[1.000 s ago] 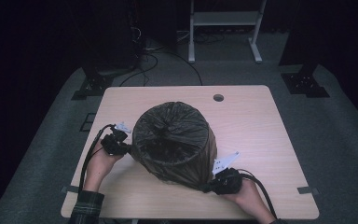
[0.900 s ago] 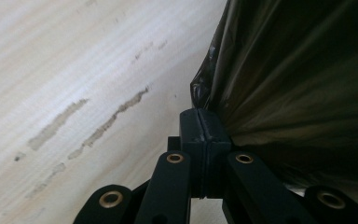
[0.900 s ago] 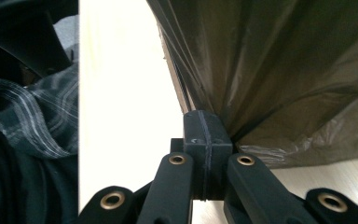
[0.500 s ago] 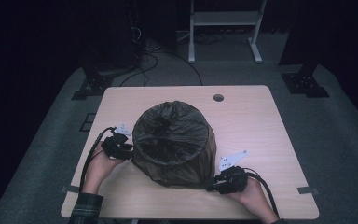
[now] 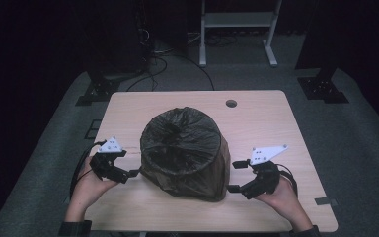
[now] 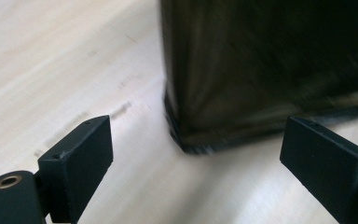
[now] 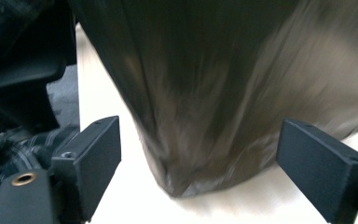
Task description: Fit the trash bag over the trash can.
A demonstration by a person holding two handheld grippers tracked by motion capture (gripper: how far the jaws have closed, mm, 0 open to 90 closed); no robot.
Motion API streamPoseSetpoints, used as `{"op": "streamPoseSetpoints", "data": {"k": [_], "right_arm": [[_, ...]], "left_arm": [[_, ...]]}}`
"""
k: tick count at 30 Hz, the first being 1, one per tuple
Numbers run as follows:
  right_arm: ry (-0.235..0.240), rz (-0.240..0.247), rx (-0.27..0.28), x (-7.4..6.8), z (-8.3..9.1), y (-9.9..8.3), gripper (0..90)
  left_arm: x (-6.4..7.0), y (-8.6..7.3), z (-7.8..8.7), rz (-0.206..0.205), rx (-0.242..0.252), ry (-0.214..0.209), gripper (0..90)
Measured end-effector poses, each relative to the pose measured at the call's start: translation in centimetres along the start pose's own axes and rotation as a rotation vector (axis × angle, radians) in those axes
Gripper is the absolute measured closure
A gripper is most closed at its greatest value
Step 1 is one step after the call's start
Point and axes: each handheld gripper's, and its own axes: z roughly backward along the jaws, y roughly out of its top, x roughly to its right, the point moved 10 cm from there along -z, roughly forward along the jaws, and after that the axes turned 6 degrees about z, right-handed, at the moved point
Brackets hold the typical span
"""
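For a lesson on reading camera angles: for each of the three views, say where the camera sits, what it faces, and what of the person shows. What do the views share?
High view: above the table, looking down; both hands, left gripper, right gripper.
Left gripper view: on the left gripper, facing the bin's base; jaws apart.
Right gripper view: on the right gripper, facing the bag; jaws apart, plaid sleeve.
Shared: the bagged bin.

Light wooden table (image 5: 296, 123) with a round hole (image 5: 231, 103), grey carpet (image 5: 355, 128), white metal stand (image 5: 237, 22), floor cables (image 5: 177, 54)
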Motion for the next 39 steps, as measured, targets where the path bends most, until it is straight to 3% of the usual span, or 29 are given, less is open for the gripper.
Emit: {"op": "streamPoseSetpoints", "data": {"k": [3, 11, 15, 19, 25, 29, 33, 39], "right_arm": [[-0.035, 0.032, 0.006, 0.3, 0.8, 1.5, 11.7], [-0.038, 0.098, 0.048, 0.6, 2.0, 6.3, 10.2], [-0.037, 0.124, 0.043, 0.9, 2.0, 8.9, 10.1], [-0.032, 0.160, 0.035, 1.1, 1.3, 11.6, 10.2], [-0.002, 0.217, -0.044, 1.2, -1.0, 14.2, 10.2], [0.009, 0.235, -0.112, 1.6, -3.0, 15.0, 10.2], [0.014, 0.236, -0.188, 2.2, -4.8, 15.0, 10.2], [0.032, 0.239, -0.298, 2.5, -6.6, 13.6, 10.3]], "left_arm": [[0.7, -1.2, 0.0, -0.007, -0.011, 0.002, 4.2], [2.8, -4.8, -1.2, -0.071, -0.076, -0.014, 1.9], [3.5, -5.6, -2.1, -0.106, -0.095, -0.020, 1.9], [3.7, -6.1, -3.0, -0.113, -0.104, -0.030, 1.7], [4.0, -6.8, -4.2, -0.127, -0.124, -0.046, 0.0], [4.1, -6.8, -4.5, -0.110, -0.104, -0.072, 0.0], [4.1, -6.8, -4.7, -0.094, -0.057, -0.086, 0.0], [4.1, -6.7, -4.8, -0.100, -0.035, -0.095, 0.0]]}}
